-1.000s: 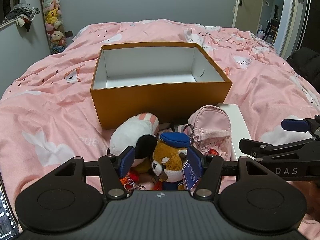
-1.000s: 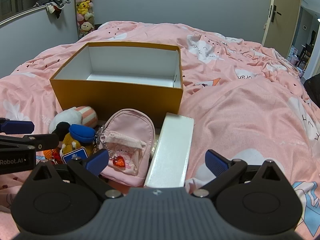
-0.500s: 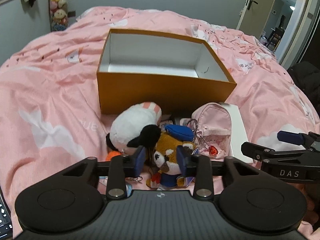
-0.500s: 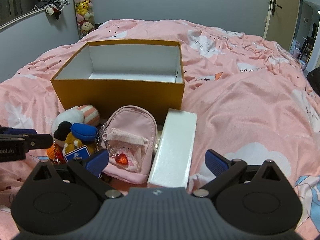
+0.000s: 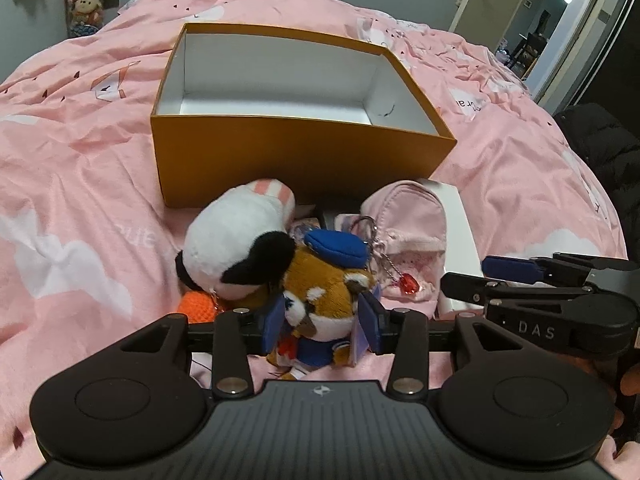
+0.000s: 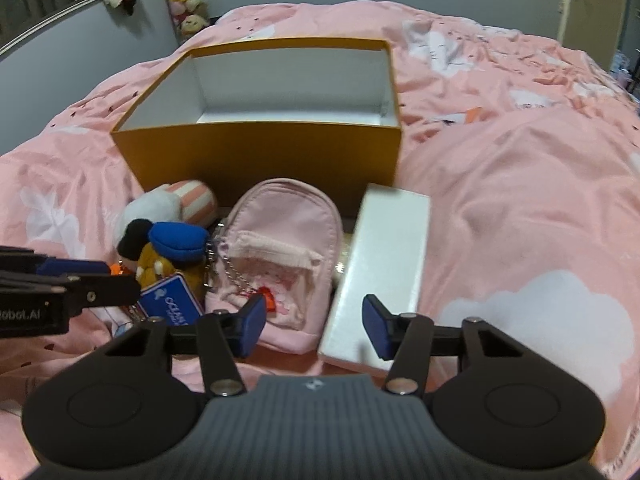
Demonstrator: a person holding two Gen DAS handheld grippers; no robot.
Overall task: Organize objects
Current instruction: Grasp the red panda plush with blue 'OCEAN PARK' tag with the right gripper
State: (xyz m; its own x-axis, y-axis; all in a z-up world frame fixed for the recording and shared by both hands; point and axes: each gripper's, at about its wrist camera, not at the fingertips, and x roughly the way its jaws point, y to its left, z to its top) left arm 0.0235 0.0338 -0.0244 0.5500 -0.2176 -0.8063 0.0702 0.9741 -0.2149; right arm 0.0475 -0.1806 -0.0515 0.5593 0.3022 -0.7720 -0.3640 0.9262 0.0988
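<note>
Gripping the soft red panda toy (image 5: 320, 300), the left gripper (image 5: 320, 326) has both blue pads pressed on its furry head, near the front edge of the bed (image 5: 80, 184). I judge the picking step is in hand; next it must lift the toy over the wall of the orange cardboard box (image 5: 296, 152) behind. The right gripper (image 6: 314, 324) is apart, holding nothing, above the pink fabric pouch (image 6: 280, 248) and the long white box (image 6: 384, 264).
</note>
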